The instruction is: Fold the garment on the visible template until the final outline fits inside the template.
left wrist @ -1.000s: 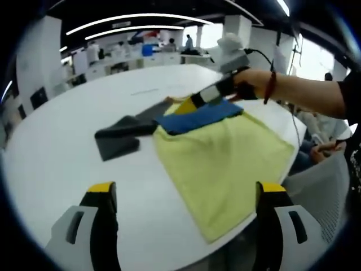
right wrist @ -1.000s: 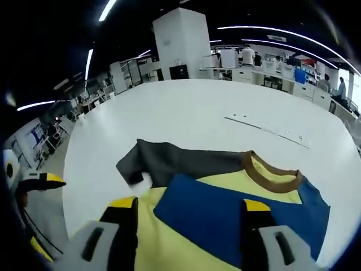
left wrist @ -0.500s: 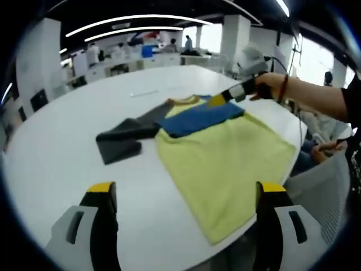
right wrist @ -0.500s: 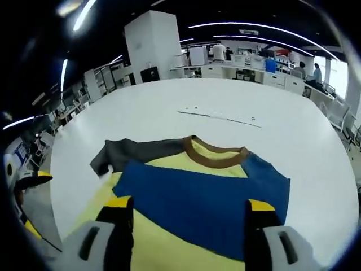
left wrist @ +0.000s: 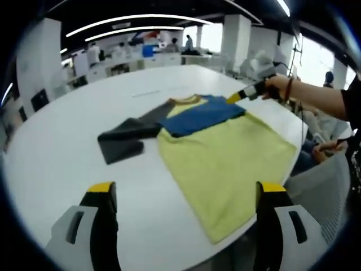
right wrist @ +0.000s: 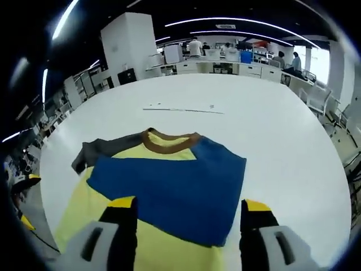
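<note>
Left gripper view: the T-shirt (left wrist: 225,152) lies flat on the white surface (left wrist: 51,152), its yellow body reaching the surface's near right edge and its hem overhanging it slightly. The blue sleeve (left wrist: 200,114) is folded inward across the chest; the grey sleeve (left wrist: 125,141) extends outward toward the surface's left side. No template outline can be made out on the surface.

The left hand-held gripper (left wrist: 186,197) has its jaws wide apart and empty, held above the near edge. The right hand-held gripper (right wrist: 183,217) hovers above the blue sleeve, jaws parted, nothing between them.

Judged step: one sleeve fold is complete. The next move calls for gripping the grey sleeve at its cuff and drawing it across the chest, then folding the body upward from the hem.

No containers are present.
</note>
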The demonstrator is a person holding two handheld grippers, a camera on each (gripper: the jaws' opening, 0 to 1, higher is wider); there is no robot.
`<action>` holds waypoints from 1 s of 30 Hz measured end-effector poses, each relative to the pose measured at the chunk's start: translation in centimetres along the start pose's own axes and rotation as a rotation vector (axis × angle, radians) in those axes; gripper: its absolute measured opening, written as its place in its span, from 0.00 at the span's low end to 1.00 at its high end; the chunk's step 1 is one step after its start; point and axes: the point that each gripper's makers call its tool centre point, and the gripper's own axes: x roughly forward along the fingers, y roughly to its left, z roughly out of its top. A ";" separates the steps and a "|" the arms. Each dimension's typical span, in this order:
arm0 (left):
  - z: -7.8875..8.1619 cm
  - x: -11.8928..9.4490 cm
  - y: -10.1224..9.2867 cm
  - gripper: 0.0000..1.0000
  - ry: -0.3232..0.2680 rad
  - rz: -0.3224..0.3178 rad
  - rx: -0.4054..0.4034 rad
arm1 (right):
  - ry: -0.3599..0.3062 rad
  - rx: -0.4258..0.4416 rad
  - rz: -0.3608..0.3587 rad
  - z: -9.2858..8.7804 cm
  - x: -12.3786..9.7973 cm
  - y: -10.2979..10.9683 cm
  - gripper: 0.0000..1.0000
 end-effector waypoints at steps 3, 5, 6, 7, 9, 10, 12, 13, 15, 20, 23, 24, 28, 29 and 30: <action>0.1 0.0 -0.2 0.99 -0.005 -0.005 -0.002 | 0.012 -0.005 -0.014 -0.5 -0.2 -1.0 0.68; 0.3 0.0 -0.3 0.99 -0.013 -0.008 -0.005 | 0.019 0.003 -0.021 -0.9 -0.5 -1.6 0.64; 0.3 0.0 -0.3 0.99 -0.015 -0.008 -0.004 | 0.020 0.008 -0.025 -1.1 -0.6 -1.9 0.62; 0.4 0.0 -0.3 0.99 -0.018 -0.007 -0.001 | 0.022 0.009 -0.026 -1.3 -0.6 -2.1 0.60; 0.5 0.0 -0.3 0.99 -0.019 -0.008 0.000 | 0.029 0.003 -0.031 -1.7 -0.7 -2.4 0.55; 0.4 0.0 -0.3 0.99 -0.018 -0.009 0.000 | 0.033 0.002 -0.033 -1.9 -0.8 -2.6 0.52; 0.4 0.0 -0.3 0.99 -0.016 -0.009 0.002 | 0.040 0.004 -0.031 -2.4 -0.9 -2.8 0.47; 0.4 0.0 -0.3 0.99 -0.015 -0.009 0.002 | 0.041 0.008 -0.027 -2.6 -0.9 -2.8 0.44; 0.4 0.0 -0.2 0.97 -0.015 -0.005 0.005 | 0.045 0.011 -0.025 -2.9 -0.9 -2.8 0.40; 0.7 -0.1 0.2 0.96 -0.023 0.020 0.027 | 0.051 0.028 -0.032 -3.4 -0.9 -3.1 0.32; 0.6 -0.1 0.2 0.95 -0.023 0.017 0.023 | 0.058 0.041 -0.036 -3.8 -0.8 -3.3 0.27; 0.6 -0.1 0.2 0.95 -0.022 0.017 0.022 | 0.062 0.048 -0.036 -4.0 -0.8 -3.2 0.26; 0.3 -0.1 0.1 0.95 -0.014 0.017 0.018 | 0.082 0.063 -0.042 -4.6 -0.7 -3.4 0.18; 0.2 -0.1 0.2 0.95 -0.015 0.018 0.016 | 0.083 0.064 -0.042 -4.6 -0.6 -3.5 0.16; 0.2 -0.2 0.2 0.95 -0.015 0.019 0.014 | 0.085 0.064 -0.040 -4.7 -0.6 -3.4 0.14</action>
